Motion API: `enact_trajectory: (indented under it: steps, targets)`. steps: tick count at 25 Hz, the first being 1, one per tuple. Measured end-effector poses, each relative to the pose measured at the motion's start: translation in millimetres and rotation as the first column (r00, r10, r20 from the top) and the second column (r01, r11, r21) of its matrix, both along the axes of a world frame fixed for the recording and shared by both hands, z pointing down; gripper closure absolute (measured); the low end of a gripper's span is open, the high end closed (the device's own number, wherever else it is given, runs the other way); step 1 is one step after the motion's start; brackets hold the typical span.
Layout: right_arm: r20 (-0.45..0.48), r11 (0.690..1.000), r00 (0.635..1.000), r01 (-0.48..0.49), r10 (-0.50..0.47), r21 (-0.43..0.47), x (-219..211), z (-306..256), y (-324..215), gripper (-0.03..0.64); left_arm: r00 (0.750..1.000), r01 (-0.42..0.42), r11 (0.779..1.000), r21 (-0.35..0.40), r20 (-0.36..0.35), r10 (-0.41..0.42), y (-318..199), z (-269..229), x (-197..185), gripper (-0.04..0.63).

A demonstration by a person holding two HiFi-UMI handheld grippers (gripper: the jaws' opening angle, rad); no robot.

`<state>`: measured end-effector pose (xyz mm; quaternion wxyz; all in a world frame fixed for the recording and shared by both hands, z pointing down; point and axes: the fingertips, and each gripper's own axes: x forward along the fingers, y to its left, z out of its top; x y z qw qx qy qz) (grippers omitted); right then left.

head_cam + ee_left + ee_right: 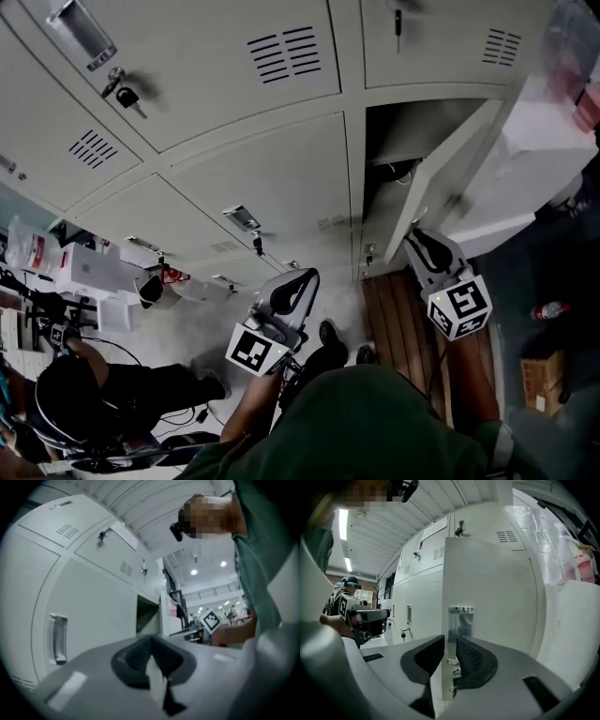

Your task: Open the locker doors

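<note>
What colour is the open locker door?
The open locker door is pale grey; right gripper view shows it best.

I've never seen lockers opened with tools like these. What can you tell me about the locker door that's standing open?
The open locker door is a flat, pale grey panel that looks like painted metal, in the rightmost column below a closed door. Hinged on its right side, it stands swung well out from its dark compartment. Near its free edge is a shiny metal handle, with what looks like a small key hanging beneath. The right gripper has its fingers closed on that edge at the handle.
</note>
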<state>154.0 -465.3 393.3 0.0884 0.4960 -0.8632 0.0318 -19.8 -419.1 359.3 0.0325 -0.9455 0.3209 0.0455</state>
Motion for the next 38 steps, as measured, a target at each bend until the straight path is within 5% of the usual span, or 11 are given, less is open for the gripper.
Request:
enact_trajectory:
  steps: [4,7,13,19,22,24,30,38]
  targets:
    - [0.005,0.994,0.994,-0.107,0.107,0.02,24.2,2.0,34.8,0.539,0.999,-0.043,0.999,0.001,0.015,0.043,12.7,5.1,18.7,0.595]
    - [0.005,0.978,0.982,-0.187,0.187,0.092,26.3,-10.6,42.8,0.431,0.998,-0.06,0.998,0.001,0.005,0.06,21.5,1.4,32.8,0.595]
    - [-0.065,0.932,0.949,-0.287,0.308,0.221,-1.2,-28.8,2.5,0.347,0.998,-0.066,0.998,0.002,0.012,0.066,36.9,3.4,45.7,0.595]
    - [-0.087,0.915,0.925,-0.346,0.37,0.208,2.8,-12.5,-22.3,0.359,0.999,-0.023,1.0,0.003,0.039,0.023,45.9,10.9,31.8,0.595]
    - [-0.066,0.916,0.932,-0.334,0.356,0.221,6.2,-12.6,-8.6,0.377,0.999,0.005,1.0,-0.003,0.039,-0.005,44.6,11.2,22.7,0.595]
    - [-0.051,0.919,0.938,-0.323,0.342,0.225,10.2,-11.1,6.5,0.462,0.999,0.011,1.0,-0.008,0.04,-0.011,44.1,12.6,20.4,0.595]
    - [0.028,0.906,0.924,-0.379,0.381,0.188,60.1,-9.7,54.9,0.477,0.999,-0.023,1.0,-0.011,0.033,0.023,41.9,10.6,37.4,0.595]
    - [0.094,0.817,0.829,-0.559,0.551,0.143,153.9,-8.1,97.1,0.532,0.992,-0.106,0.994,-0.012,0.062,0.106,47.0,16.0,73.4,0.595]
